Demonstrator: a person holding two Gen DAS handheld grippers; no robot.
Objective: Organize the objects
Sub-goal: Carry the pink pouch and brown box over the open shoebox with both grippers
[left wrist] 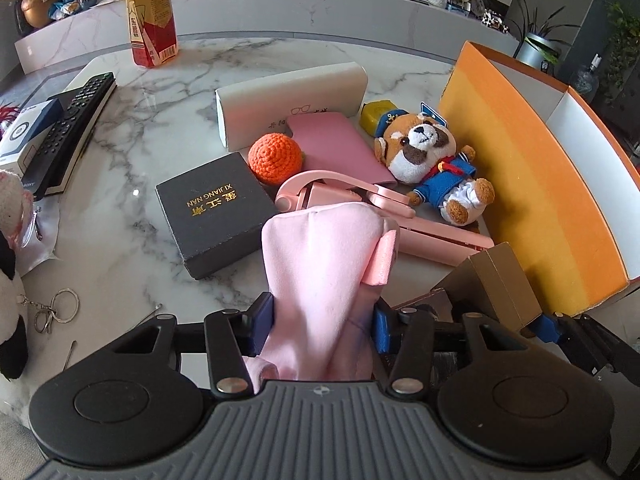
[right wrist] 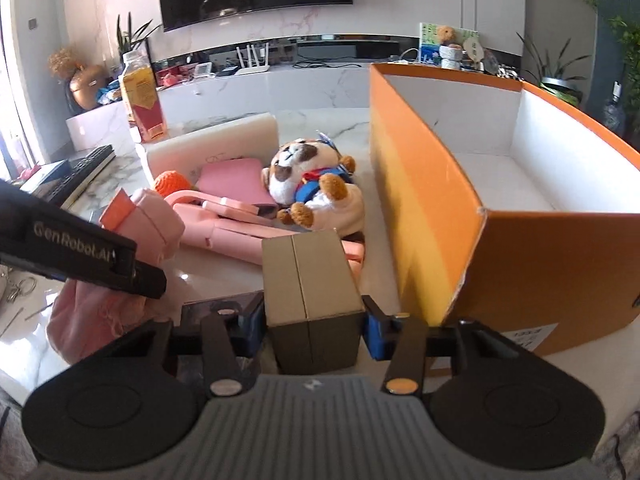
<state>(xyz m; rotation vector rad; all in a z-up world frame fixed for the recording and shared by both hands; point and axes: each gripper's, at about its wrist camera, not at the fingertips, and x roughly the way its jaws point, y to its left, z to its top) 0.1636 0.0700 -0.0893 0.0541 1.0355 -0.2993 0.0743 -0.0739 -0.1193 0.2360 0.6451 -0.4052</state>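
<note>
My left gripper (left wrist: 322, 320) is shut on a pink cloth pouch (left wrist: 320, 276), held above the marble table. My right gripper (right wrist: 314, 320) is shut on a small olive-brown cardboard box (right wrist: 308, 276), which also shows in the left wrist view (left wrist: 496, 284). The orange storage box (right wrist: 432, 208) with a white inside stands just right of the right gripper; it also shows in the left wrist view (left wrist: 532, 176). Ahead lie a plush dog in blue (left wrist: 432, 156), a pink folding stand (left wrist: 360, 200), an orange crochet ball (left wrist: 274, 156), a pink case (left wrist: 340, 144) and a black gift box (left wrist: 216, 212).
A white glasses case (left wrist: 288, 96), a yellow object (left wrist: 376, 114), a tea bottle (left wrist: 150, 20), a remote (left wrist: 76, 120) on a book and a key ring (left wrist: 56, 310) are on the table. A plush toy (left wrist: 8, 280) sits at the left edge.
</note>
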